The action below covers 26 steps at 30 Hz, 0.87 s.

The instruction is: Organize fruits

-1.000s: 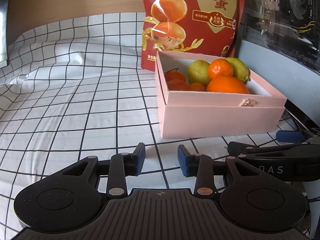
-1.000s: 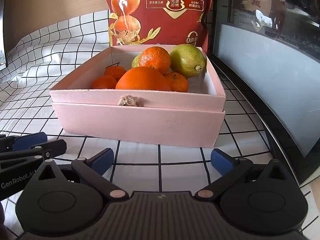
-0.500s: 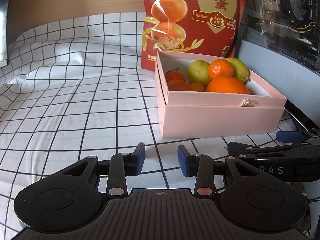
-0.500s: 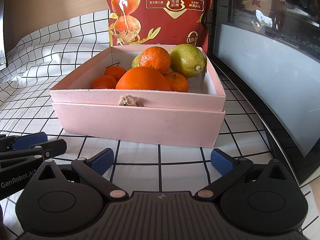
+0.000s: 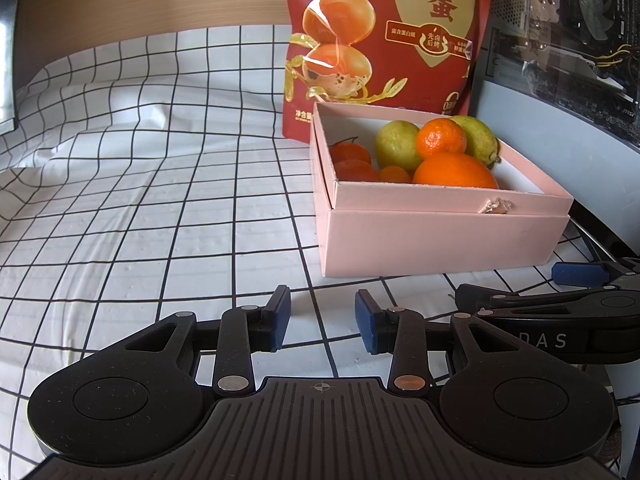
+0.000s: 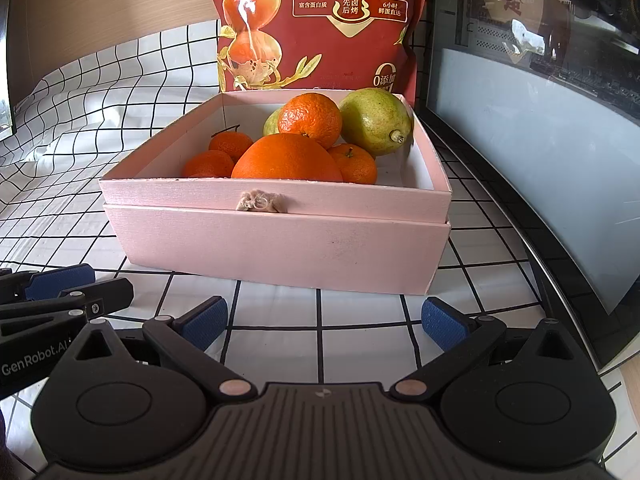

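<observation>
Where pink box [image 6: 280, 240] sits, oranges [image 6: 286, 158], pears [image 6: 374, 120] inside.

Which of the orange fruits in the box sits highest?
The mandarin perched on top, between the two green fruits; the big orange and small ones lie lower.

no visible change, left gripper [image 5: 322, 317] and right gripper [image 6: 325, 322] same pose, pink box [image 6: 280, 240] and fruit unmoved

Bright daylight, sharp, fisheye-bowed edges
</observation>
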Available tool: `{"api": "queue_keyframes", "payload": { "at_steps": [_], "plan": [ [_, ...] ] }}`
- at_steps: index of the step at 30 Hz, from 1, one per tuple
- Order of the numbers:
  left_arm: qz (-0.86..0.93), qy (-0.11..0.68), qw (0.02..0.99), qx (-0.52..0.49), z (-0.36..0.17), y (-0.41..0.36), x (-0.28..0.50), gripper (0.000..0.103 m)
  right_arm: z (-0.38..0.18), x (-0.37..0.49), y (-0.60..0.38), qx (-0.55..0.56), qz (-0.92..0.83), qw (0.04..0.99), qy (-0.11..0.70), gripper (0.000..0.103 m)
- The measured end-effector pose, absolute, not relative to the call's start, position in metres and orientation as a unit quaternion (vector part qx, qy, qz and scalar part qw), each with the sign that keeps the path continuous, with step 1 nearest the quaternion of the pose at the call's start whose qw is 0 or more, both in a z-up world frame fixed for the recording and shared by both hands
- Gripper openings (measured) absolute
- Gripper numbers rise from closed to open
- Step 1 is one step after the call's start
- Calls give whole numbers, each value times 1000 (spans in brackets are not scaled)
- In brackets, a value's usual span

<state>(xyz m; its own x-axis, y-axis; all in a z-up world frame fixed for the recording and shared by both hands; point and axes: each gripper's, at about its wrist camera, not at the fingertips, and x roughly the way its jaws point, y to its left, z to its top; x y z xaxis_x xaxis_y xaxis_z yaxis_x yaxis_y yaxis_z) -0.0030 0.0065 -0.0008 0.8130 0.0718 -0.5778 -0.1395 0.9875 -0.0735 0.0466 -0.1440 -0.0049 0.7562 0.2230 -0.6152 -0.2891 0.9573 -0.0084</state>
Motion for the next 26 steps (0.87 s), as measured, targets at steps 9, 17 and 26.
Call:
{"api": "queue_keyframes", "payload": {
  "at_steps": [9,17,26],
  "plan": [
    [56,300,950,-57,-1,6,-3,40,-5,47,-144,-51,137,936,321,103],
    [61,304,950,-40,-1,2,-2,40,-5,47,-144,-53,136,936,321,103],
    [55,303,951,-44,-1,6,-3,40,-5,50,-142,-55,140,935,321,103]
  ]
}}
